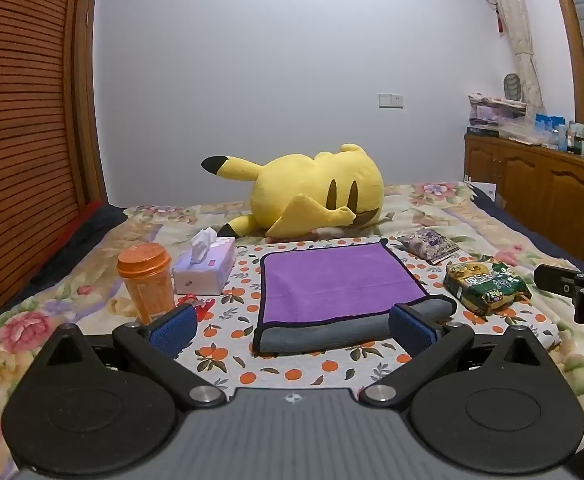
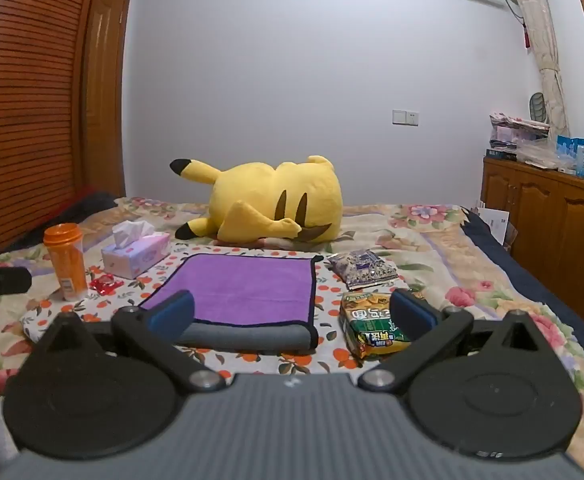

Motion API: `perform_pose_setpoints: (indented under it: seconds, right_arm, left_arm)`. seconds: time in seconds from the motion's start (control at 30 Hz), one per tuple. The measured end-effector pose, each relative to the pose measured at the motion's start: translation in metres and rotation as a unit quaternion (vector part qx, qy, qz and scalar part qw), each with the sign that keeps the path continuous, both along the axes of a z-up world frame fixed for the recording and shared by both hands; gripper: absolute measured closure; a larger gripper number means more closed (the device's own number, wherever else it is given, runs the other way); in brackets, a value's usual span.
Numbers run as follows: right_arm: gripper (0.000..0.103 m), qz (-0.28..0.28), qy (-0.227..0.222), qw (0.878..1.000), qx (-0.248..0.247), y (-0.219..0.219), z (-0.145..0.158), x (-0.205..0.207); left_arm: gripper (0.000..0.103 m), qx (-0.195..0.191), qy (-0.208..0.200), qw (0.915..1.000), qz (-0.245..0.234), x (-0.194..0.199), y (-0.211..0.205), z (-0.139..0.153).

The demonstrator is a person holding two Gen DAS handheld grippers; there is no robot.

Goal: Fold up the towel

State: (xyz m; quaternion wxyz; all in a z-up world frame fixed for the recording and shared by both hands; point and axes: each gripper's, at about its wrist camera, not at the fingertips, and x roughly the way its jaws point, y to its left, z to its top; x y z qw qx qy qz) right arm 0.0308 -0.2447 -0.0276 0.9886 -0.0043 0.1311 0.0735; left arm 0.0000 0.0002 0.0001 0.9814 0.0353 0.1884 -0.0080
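on the bed (image 1: 472, 216), atop a white cloth printed with oranges (image 1: 276, 364), lies the towel (image 1: 336, 276): purple face up, black trim round the edge, and a grey strip along the near edge where the underside is turned up or rolled over. it sits between the tissue box (image 1: 206, 266) and orange bottle (image 1: 148, 280) on one side and the green snack bag (image 1: 486, 286) and small purple packet (image 1: 430, 245) on the other, with a yellow plush toy (image 1: 312, 194) behind it.

the left gripper (image 1: 292, 330) hovers just short of the towel's near edge, its blue fingers (image 1: 172, 330) spread wide and holding nothing. the right gripper (image 2: 292, 316) hangs near the towel's near right corner, fingers equally wide apart and empty, one finger in front of the snack bag.

risks, as i judge them: a finger pinching the orange-print cloth along with the towel, so both lift together; the right gripper snagging the snack bag, which lies close to the towel's right edge; the two corners raised unevenly, giving a skewed fold; the rolled grey edge slipping out of a shallow pinch.

the towel looks nearly square, perhaps slightly longer left to right, its edges roughly square to the cameras and the grey edge facing the grippers.
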Motion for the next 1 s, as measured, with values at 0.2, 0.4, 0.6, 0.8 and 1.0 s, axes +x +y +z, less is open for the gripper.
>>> perform_pose_setpoints:
  seconds: [0.2, 0.4, 0.6, 0.8, 1.0]
  right_arm:
    - [0.0, -0.001, -0.002, 1.0, -0.002, -0.0004, 0.0, 0.0002]
    - [0.0, 0.0, -0.002, 1.0, 0.0, -0.0013, 0.0, 0.0005]
    - [0.0, -0.001, -0.002, 1.0, 0.001, -0.0023, 0.0003, 0.0009]
    - [0.0, -0.001, -0.001, 1.0, 0.001, -0.003, 0.0002, 0.0008]
    - [0.0, -0.001, -0.002, 1.0, 0.002, -0.0035, 0.0001, 0.0001]
  left_arm:
    - [0.0, 0.004, -0.003, 1.0, 0.0, -0.0002, 0.0, -0.0001]
    - [0.0, 0.005, -0.003, 1.0, 0.0, -0.0002, -0.0001, -0.0001]
    - [0.0, 0.005, -0.003, 1.0, 0.001, -0.0003, 0.0003, 0.0002]
    - [0.0, 0.005, -0.004, 1.0, 0.001, -0.0004, 0.0002, 0.0001]
    - [0.0, 0.006, -0.004, 1.0, 0.001, -0.0004, 0.0001, 0.0001]
